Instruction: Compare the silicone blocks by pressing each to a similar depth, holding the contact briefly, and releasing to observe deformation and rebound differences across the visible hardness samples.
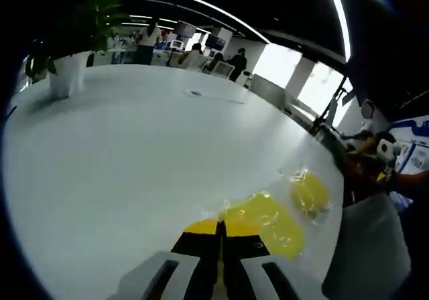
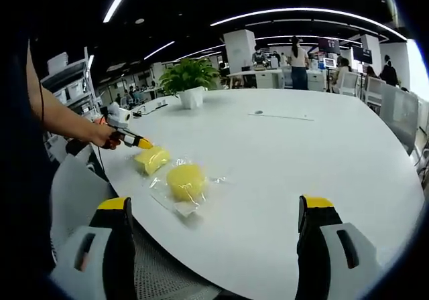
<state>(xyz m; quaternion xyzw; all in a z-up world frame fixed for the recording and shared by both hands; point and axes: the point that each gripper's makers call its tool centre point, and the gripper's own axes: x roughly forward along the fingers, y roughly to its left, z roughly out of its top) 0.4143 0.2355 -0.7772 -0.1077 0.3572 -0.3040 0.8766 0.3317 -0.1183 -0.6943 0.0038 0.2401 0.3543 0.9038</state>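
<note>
From my left gripper (image 1: 220, 230), the jaws stand together with their yellow tips right at the near edge of the flatter yellow block (image 1: 265, 221); I cannot tell whether the tips are already pressing into it or just touching. In the right gripper view the same tool (image 2: 142, 143) comes in from the left, held by a hand (image 2: 106, 136), its tip against that block (image 2: 152, 159). So the left is clearly the nearer gripper for the press at hand.

The block's long axis runs away from the left gripper toward the rounder yellow block (image 1: 309, 193), which lies just beyond it on crinkled clear wrap. Both rest on the white counter (image 1: 134, 153), close to its edge.

My right gripper (image 2: 214, 209) hangs wide apart and holds nothing, well back from the samples; the round block (image 2: 185, 180) lies ahead and to its left, the flat one beyond that.

Farther off stands a potted plant (image 2: 188, 80), with people at desks behind.
</note>
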